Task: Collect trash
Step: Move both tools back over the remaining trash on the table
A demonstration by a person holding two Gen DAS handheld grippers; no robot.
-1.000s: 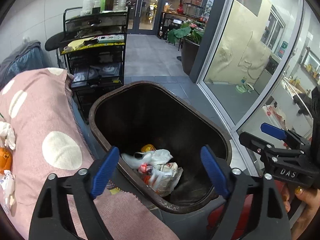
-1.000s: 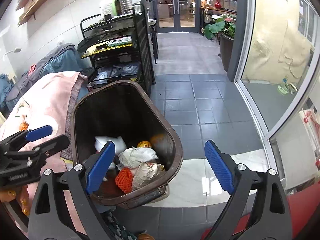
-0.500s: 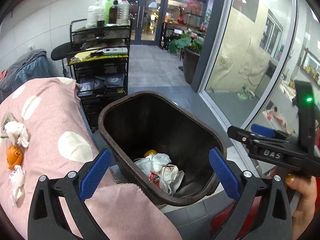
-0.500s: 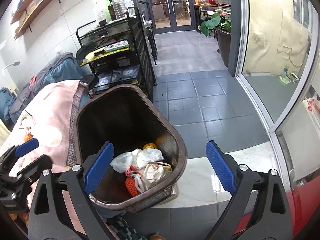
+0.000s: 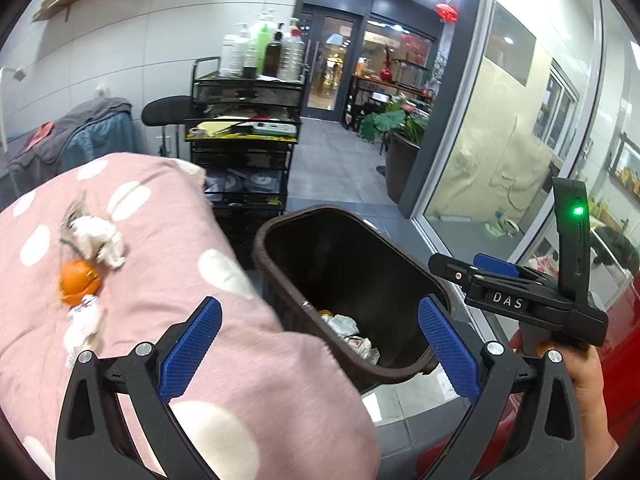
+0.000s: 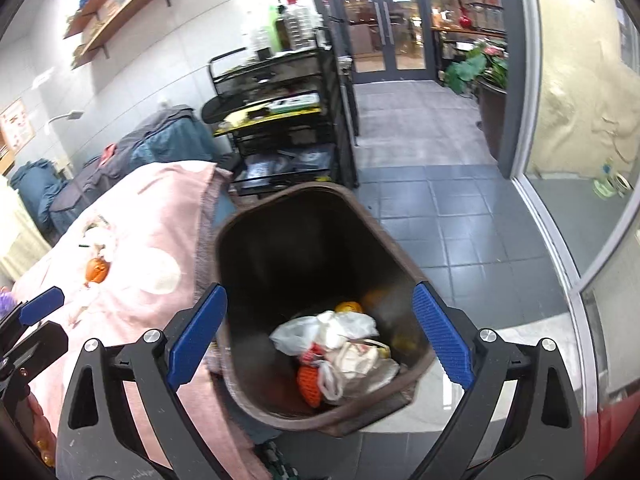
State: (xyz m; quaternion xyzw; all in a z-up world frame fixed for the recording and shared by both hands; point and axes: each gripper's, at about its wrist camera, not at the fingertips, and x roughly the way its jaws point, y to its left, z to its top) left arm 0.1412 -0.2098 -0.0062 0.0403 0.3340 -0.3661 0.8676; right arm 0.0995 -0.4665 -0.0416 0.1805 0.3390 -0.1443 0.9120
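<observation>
While the pink polka-dot blanket (image 5: 168,280) is lying spread at the left, several scraps are sitting on it: a crumpled white tissue (image 5: 100,238), an orange peel (image 5: 78,282) just below and touching it, and a white wrapper (image 5: 82,322) nearer the camera. The left gripper (image 5: 320,344) is hovering over the blanket's edge with its blue-padded jaws standing wide apart and holding nothing. Just beside the blanket, the brown trash bin (image 5: 276,264) is standing on the grey tiled floor (image 6: 440,208), and collected waste is lying at its bottom: a white plastic bag (image 6: 320,326), an orange mesh net (image 6: 310,386) and crumpled paper wrappers (image 6: 360,364). The right gripper (image 6: 320,340) is hanging above the bin's mouth, its jaws also spread wide and empty. Behind the bin, a black wire cart (image 5: 244,152) is carrying bottles (image 5: 264,50) on its top shelf. At the far right, a glass wall (image 5: 520,128) is running along the floor.
</observation>
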